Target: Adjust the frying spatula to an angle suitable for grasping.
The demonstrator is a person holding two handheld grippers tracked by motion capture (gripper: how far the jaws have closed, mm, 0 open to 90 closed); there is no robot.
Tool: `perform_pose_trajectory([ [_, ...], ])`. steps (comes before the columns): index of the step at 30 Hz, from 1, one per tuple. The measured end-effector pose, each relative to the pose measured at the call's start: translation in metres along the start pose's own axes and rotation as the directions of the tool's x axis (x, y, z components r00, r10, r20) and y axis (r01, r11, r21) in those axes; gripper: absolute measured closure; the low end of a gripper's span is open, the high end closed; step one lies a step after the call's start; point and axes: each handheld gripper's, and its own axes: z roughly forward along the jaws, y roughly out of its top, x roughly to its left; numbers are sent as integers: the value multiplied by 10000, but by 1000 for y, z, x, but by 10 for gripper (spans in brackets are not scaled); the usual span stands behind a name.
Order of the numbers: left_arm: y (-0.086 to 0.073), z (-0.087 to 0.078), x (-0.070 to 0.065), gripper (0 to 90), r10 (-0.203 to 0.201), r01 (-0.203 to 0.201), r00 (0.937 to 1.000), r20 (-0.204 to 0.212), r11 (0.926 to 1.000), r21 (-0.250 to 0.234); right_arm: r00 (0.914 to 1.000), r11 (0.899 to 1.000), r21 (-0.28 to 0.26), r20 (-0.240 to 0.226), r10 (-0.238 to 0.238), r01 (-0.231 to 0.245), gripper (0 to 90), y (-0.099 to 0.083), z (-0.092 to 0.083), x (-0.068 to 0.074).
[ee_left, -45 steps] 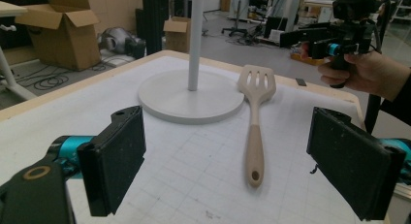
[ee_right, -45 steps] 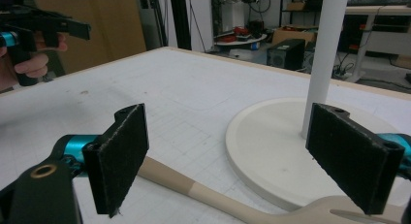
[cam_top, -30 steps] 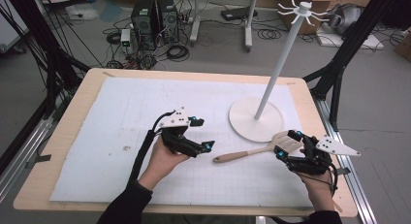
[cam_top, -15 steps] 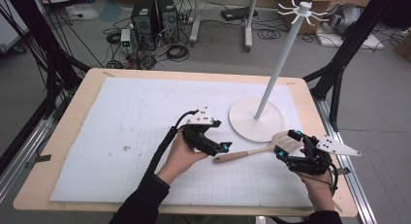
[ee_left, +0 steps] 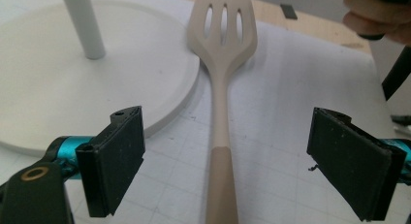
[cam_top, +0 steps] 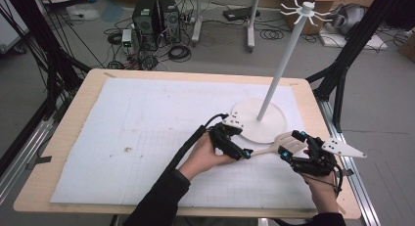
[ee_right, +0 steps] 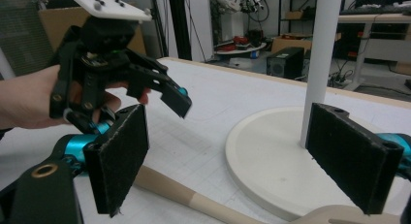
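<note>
High view: a beige slotted spatula (cam_top: 274, 145) lies on the white mat (cam_top: 147, 123) of the bench (cam_top: 88, 89), at about four o'clock from the mat's centre, its head just beside the round base of a white stand (cam_top: 266, 121); the left claw (cam_top: 243, 151) sits at the handle end, the right claw (cam_top: 291, 146) at the head.

Left gripper view: the left claw (ee_left: 228, 168) is spread wide, the spatula (ee_left: 220, 88) handle running between its jaws untouched.

Right gripper view: the right claw (ee_right: 242, 161) is also spread wide, gripping nothing; the handle (ee_right: 184, 192) lies below it.
</note>
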Motion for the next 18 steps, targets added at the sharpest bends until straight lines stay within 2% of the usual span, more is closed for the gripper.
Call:
perform_pose_trajectory([
  [4,1,20,-4,143,60,-70,9999,133,9969,787,10000,10000,-68,-7,-9,9,149,0,-1,-1],
  [8,2,36,-8,161,360,-349,9993,-29,9846,1713,10000,10000,-72,-25,-15,15,149,0,0,-1],
  [10,2,41,-10,168,473,-454,9989,-53,9794,1968,10000,10000,-72,-39,-12,11,149,0,0,-1],
  [11,2,43,-10,189,532,-505,9986,-72,9769,2075,10000,10000,-61,-44,-1,1,149,0,0,-1],
  [12,3,45,-10,279,574,-552,9983,-34,9739,2201,10000,10000,-50,-48,1,-2,149,0,0,-1],
  [13,3,46,-11,279,634,-611,9980,-27,9720,2268,10000,10000,-50,-48,1,-2,149,0,0,-1],
  [14,3,49,-11,324,668,-622,9977,-100,9670,2470,10000,10000,-49,-54,21,-21,149,0,0,-1],
  [15,3,49,-11,343,668,-622,9977,-100,9670,2470,10000,10000,-49,-54,21,-21,149,0,0,-1],
  [16,3,52,-12,343,805,-742,9967,-133,9623,2618,10000,10000,-44,-56,-4,3,149,0,0,-1],
  [17,3,53,-13,381,862,-785,9961,-166,9594,2710,10000,10000,-50,-53,25,-25,149,0,0,-1],
  [18,4,56,-14,421,1019,-865,9941,-369,9511,2964,10000,10000,-49,-66,29,-30,149,0,0,-1],
])
